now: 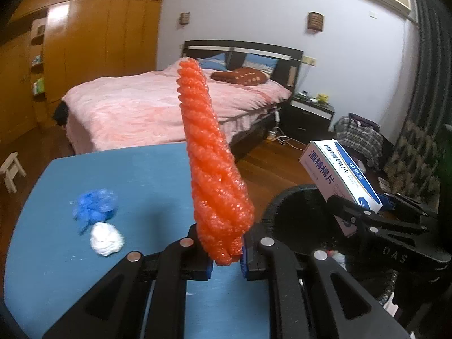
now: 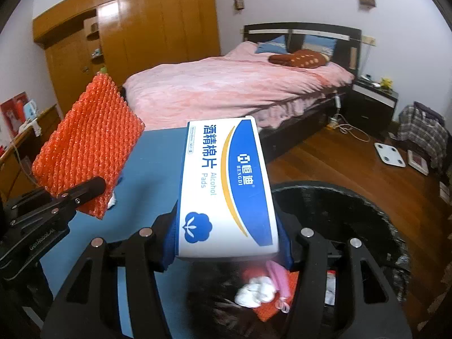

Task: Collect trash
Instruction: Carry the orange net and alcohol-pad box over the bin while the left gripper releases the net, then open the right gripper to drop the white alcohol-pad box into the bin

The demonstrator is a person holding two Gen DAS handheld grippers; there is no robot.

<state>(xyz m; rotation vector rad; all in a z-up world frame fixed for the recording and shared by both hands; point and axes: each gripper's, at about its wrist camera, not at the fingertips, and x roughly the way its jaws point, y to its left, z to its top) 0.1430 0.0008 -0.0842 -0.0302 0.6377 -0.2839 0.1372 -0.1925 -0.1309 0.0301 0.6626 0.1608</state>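
Note:
My left gripper (image 1: 226,257) is shut on an orange foam net sleeve (image 1: 212,152) that stands upright above the blue table (image 1: 141,169); the right wrist view shows the sleeve (image 2: 87,147) at the left, held in the left gripper (image 2: 90,188). My right gripper (image 2: 226,251) is shut on a white and blue alcohol pads box (image 2: 226,186), held over the black trash bin (image 2: 353,206). That box (image 1: 336,175) and the right gripper (image 1: 356,214) show at the right of the left wrist view, above the bin (image 1: 293,220). A crumpled blue bag (image 1: 94,206) and a white wad (image 1: 106,238) lie on the table.
Inside the bin lie white tissue (image 2: 257,291), a pink item and orange scraps. Beyond the table stand a pink bed (image 1: 158,107), a wooden wardrobe (image 1: 84,42), a dark nightstand (image 1: 310,113) and a plaid bag (image 1: 358,135) on the wooden floor. A white scale (image 2: 389,154) lies on the floor.

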